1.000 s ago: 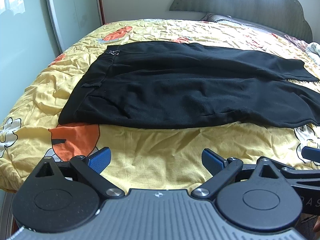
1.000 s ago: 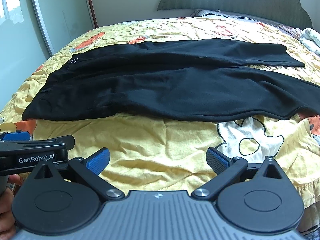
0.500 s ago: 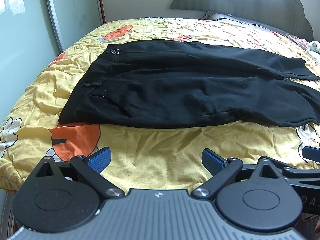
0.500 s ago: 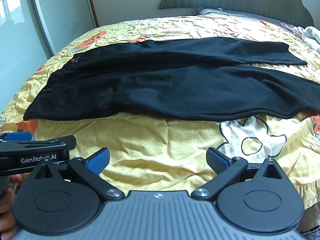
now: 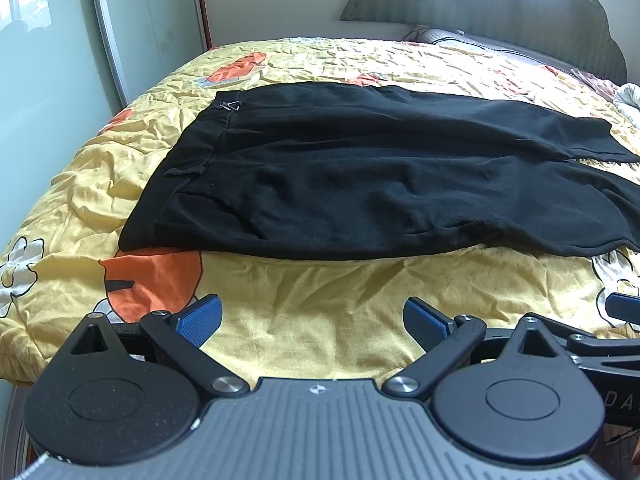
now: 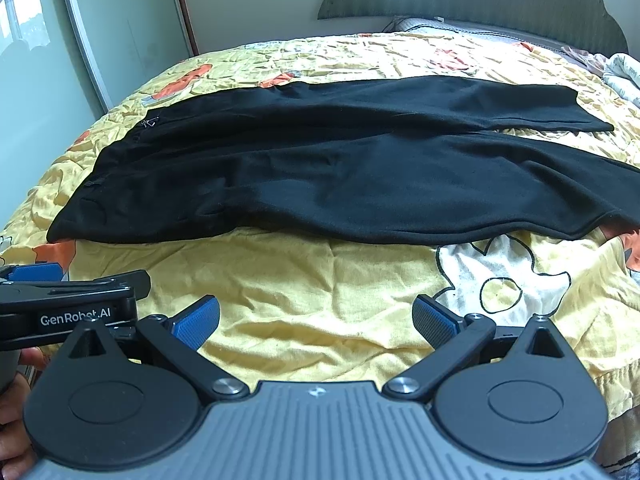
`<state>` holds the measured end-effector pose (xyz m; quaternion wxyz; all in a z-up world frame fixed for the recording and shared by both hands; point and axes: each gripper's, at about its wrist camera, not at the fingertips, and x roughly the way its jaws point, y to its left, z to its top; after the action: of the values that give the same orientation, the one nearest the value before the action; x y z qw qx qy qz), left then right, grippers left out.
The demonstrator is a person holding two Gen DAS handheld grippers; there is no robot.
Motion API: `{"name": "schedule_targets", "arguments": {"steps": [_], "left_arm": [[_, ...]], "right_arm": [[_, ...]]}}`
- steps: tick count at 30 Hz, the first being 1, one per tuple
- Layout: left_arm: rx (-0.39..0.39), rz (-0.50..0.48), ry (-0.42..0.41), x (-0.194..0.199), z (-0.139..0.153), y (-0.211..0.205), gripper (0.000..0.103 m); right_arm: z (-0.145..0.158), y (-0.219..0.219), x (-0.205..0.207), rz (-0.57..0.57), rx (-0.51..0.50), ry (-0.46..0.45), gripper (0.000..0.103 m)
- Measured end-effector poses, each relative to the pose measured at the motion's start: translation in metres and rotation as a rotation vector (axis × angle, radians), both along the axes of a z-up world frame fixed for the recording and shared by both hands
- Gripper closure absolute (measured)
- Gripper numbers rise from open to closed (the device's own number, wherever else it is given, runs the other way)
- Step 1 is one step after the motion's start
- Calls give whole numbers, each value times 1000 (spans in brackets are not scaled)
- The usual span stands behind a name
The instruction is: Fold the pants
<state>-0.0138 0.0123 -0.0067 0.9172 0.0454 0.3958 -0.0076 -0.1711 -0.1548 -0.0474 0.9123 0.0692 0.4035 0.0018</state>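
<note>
Black pants (image 5: 360,184) lie flat across the bed, waistband to the left, both legs running right; they also show in the right wrist view (image 6: 340,176). My left gripper (image 5: 312,318) is open and empty, over the yellow sheet just short of the pants' near edge, toward the waist end. My right gripper (image 6: 316,320) is open and empty, over the sheet in front of the pants' middle. The left gripper's body (image 6: 68,312) shows at the left of the right wrist view.
The bed has a yellow floral sheet (image 5: 304,320) with orange and white patches. A grey headboard (image 6: 460,0) stands at the back. A sliding door (image 6: 120,32) is at the left. Crumpled bedding (image 6: 624,76) lies at the far right.
Both grippers have edged slightly forward and up; the pants sit a little lower in both views. Both jaws stay open, and the pants have not moved.
</note>
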Motion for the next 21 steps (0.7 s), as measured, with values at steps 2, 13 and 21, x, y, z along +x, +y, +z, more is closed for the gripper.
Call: {"name": "schedule_targets", "arguments": {"steps": [2, 13, 21], "left_arm": [[4, 1, -1, -1, -1, 0, 5], [10, 14, 9, -1, -6, 3, 5], [35, 17, 4, 3, -6, 3, 4]], "right_arm": [[0, 0, 0, 0, 2, 0, 0], [-3, 2, -1, 14, 7, 7, 0], [-6, 1, 1, 28, 19, 12, 0]]}}
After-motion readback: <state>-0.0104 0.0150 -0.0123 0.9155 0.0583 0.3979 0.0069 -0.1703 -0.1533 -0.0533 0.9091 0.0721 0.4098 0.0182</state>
